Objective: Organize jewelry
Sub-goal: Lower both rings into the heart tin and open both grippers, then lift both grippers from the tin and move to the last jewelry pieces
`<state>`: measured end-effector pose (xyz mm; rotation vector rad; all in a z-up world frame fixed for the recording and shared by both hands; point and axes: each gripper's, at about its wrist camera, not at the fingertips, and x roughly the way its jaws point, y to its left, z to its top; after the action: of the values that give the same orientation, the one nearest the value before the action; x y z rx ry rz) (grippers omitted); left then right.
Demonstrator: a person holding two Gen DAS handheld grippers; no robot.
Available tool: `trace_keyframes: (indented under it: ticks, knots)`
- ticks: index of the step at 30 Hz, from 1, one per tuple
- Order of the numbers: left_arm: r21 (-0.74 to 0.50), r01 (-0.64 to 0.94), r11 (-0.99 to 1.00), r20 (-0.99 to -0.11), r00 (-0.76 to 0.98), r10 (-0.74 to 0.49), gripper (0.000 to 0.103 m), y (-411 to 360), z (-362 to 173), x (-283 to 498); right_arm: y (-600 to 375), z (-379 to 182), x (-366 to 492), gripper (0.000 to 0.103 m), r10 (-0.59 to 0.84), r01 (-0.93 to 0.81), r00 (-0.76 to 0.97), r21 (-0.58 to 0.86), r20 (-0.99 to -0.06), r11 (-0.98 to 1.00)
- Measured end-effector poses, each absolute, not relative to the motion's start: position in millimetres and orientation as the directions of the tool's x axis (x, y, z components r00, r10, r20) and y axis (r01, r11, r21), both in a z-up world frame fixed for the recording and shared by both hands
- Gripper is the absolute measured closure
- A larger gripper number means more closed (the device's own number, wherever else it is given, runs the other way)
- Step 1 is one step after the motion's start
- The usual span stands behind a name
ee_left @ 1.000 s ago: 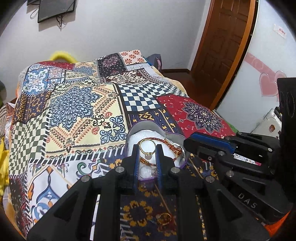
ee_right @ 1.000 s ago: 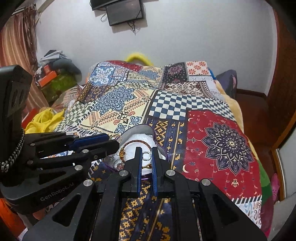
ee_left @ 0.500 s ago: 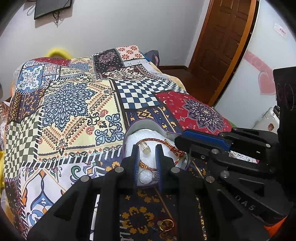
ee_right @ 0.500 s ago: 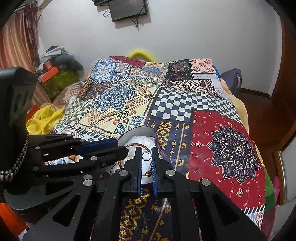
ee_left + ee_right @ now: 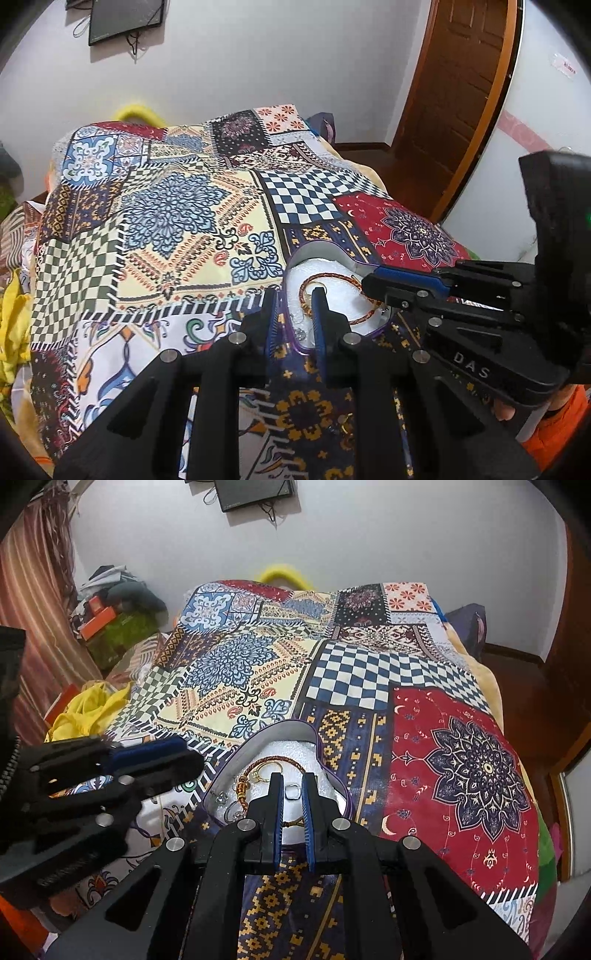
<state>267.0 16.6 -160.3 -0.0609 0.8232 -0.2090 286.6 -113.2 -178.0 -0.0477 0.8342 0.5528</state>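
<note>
A heart-shaped jewelry box (image 5: 255,744) with a purple rim and white lining lies open on the patchwork bedspread; it also shows in the left wrist view (image 5: 317,251). Inside lie a red-orange braided bracelet (image 5: 334,277), a thin gold ring (image 5: 269,771) and small silver pieces (image 5: 221,797). My left gripper (image 5: 293,299) is open over the box's near left rim, empty. My right gripper (image 5: 293,786) is slightly open over the box's near edge, with a small silver ring (image 5: 293,792) between its fingers, not gripped.
A gold ring (image 5: 345,422) lies on the dark blue patch of the bedspread (image 5: 177,221) below the left gripper. A wooden door (image 5: 458,92) stands at the right. Yellow cloth (image 5: 88,709) and cluttered boxes (image 5: 110,624) sit left of the bed.
The left gripper has drifted left and back from over the box's middle to its near left rim. The right gripper has stayed over the box and its jaws have opened a little.
</note>
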Motion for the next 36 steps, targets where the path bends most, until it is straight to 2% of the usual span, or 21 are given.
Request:
trace_keyframes:
  ticks: [7, 18, 24, 28, 36]
  knots:
    - [-0.132, 0.155, 0.979, -0.707, 0.677, -0.203, 0.086, 21, -146, 257, -114, -170, 278, 0.082, 0.428, -0.479, 0.555, 0.147, -0.713, 0.866]
    - [-0.115, 0.165, 0.98, -0.686, 0.7, -0.198, 0.085, 16, -120, 231, -123, -144, 256, 0.081, 0.417, -0.475, 0.597, 0.117, -0.686, 0.872]
    - [-0.104, 0.174, 0.979, -0.68, 0.706, -0.198, 0.081, 13, -110, 212, -126, -134, 238, 0.08, 0.416, -0.486, 0.611, 0.096, -0.673, 0.869]
    - [-0.099, 0.181, 0.978, -0.693, 0.693, -0.199, 0.081, 10, -114, 201, -127, -134, 226, 0.068, 0.412, -0.487, 0.617, 0.086, -0.67, 0.869]
    - [-0.11, 0.169, 0.979, -0.741, 0.643, -0.194, 0.081, 13, -140, 187, -120, -149, 213, 0.066, 0.4, -0.496, 0.597, 0.072, -0.696, 0.866]
